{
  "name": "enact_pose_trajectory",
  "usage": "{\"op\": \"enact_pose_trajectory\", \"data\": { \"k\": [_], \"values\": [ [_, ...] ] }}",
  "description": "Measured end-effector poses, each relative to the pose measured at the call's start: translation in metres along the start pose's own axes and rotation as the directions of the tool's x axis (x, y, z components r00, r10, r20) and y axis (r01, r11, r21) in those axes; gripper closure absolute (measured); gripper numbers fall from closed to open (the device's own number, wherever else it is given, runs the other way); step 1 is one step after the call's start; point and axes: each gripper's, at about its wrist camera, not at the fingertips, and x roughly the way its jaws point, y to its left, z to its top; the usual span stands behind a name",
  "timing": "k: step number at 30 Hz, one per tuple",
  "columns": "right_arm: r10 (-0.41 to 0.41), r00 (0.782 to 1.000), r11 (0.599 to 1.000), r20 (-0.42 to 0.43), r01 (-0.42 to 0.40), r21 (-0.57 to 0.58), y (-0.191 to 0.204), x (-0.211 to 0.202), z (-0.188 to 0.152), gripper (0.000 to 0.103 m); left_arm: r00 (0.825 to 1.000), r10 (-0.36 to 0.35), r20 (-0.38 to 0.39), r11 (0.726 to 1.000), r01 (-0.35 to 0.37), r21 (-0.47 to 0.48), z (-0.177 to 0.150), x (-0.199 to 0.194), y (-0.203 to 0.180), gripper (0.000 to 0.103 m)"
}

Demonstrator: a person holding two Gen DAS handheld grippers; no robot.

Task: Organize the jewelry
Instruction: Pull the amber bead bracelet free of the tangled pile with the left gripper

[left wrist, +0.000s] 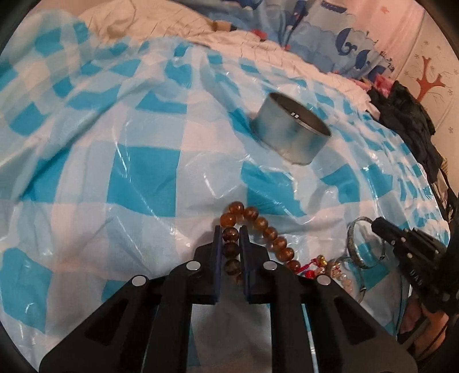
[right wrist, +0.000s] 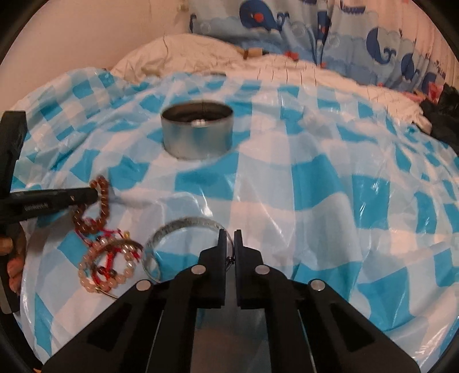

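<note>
Amber bead bracelet [left wrist: 259, 222] lying on blue-and-white checked plastic sheet [left wrist: 143, 183], low centre of left wrist view; a run of its darker beads caught between pads of left gripper [left wrist: 231, 229], jaws closed on the strand. Rest of strand curving off toward 4 o'clock.

Silver bangle [right wrist: 183, 222] flat on sheet, just ahead of right gripper [right wrist: 229, 233]; jaws nearly closed, pinching bangle's rim at its 3 o'clock side. In left wrist view same gripper [left wrist: 378, 226] reaching in from 4 o'clock edge.

Pale pink bead bracelet [right wrist: 107, 265] with red cord, at 9 o'clock of bangle, touching or nearly touching it; amber strand beyond at 11 o'clock.

Round metal tin [right wrist: 196, 133], lidless, upright, at 12 o'clock from bangle, well apart. Something small and pale inside, unclear.

Sheet over white bedding [right wrist: 315, 74]; whale-print fabric [right wrist: 258, 20] at far edge. Fingers of a hand [right wrist: 14, 269] at left border.
</note>
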Motion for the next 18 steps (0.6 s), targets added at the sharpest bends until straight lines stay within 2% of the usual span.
{"op": "enact_pose_trajectory", "data": {
  "k": [5, 9, 15, 17, 18],
  "values": [
    [-0.006, 0.994, 1.0, 0.11, 0.007, -0.008, 0.002, -0.019, 0.009, 0.102, 0.999, -0.02, 0.051, 1.0, 0.021, -0.011, 0.002, -0.014, 0.001, 0.093],
    [-0.009, 0.991, 1.0, 0.134, 0.008, 0.01, -0.002, -0.022, 0.012, 0.102, 0.999, -0.015, 0.052, 1.0, 0.016, -0.021, 0.005, -0.013, 0.003, 0.093],
    [0.031, 0.999, 0.999, 0.022, -0.032, 0.031, -0.005, -0.004, 0.009, 0.101, 1.0, 0.011, 0.007, 0.999, -0.011, -0.031, 0.004, -0.001, 0.006, 0.092],
    [0.027, 1.0, 0.999, -0.005, -0.027, 0.035, -0.005, 0.0, 0.007, 0.101, 1.0, 0.016, 0.009, 0.999, -0.015, -0.039, 0.005, -0.002, 0.008, 0.087],
    [0.03, 0.999, 0.999, -0.013, -0.03, 0.037, -0.005, 0.002, 0.006, 0.101, 1.0, 0.02, 0.016, 0.999, -0.019, -0.041, 0.006, -0.003, 0.009, 0.081]
  ]
}}
